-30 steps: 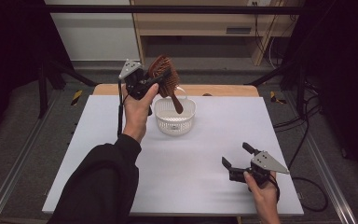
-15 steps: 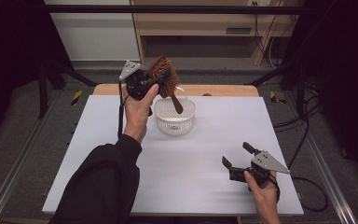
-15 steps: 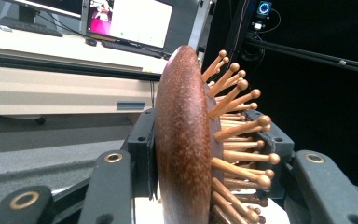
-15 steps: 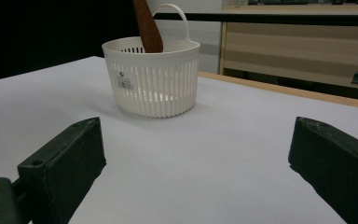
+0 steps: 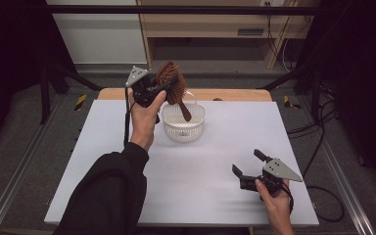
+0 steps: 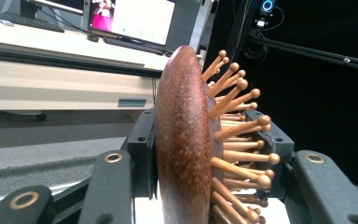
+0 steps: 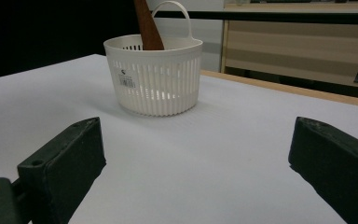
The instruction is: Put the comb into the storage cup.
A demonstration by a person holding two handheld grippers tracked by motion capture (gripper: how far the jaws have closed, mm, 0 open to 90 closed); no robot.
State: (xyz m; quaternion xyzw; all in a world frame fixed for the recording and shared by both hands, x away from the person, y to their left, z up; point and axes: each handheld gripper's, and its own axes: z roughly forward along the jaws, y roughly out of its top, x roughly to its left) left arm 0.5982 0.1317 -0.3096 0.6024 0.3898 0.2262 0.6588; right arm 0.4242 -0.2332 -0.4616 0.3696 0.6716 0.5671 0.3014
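Black sleeve [image 5: 105,196]; black grippers with grey three-cornered plates and brass rivets.

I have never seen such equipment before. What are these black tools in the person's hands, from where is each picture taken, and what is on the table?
A person sits at a white table and holds one two-jaw tool in each hand. One picture looks down from a fixed camera above the table. The other two come from small cameras riding on each tool, looking along its black jaws.

The left hand-held gripper is raised above the table, its jaws shut on the head of a brown wooden hairbrush; its own camera shows the brush head and pegs close up. The brush handle points down into a white plastic basket standing on the table. The right hand-held gripper rests low near the front edge, jaws open and holding nothing.
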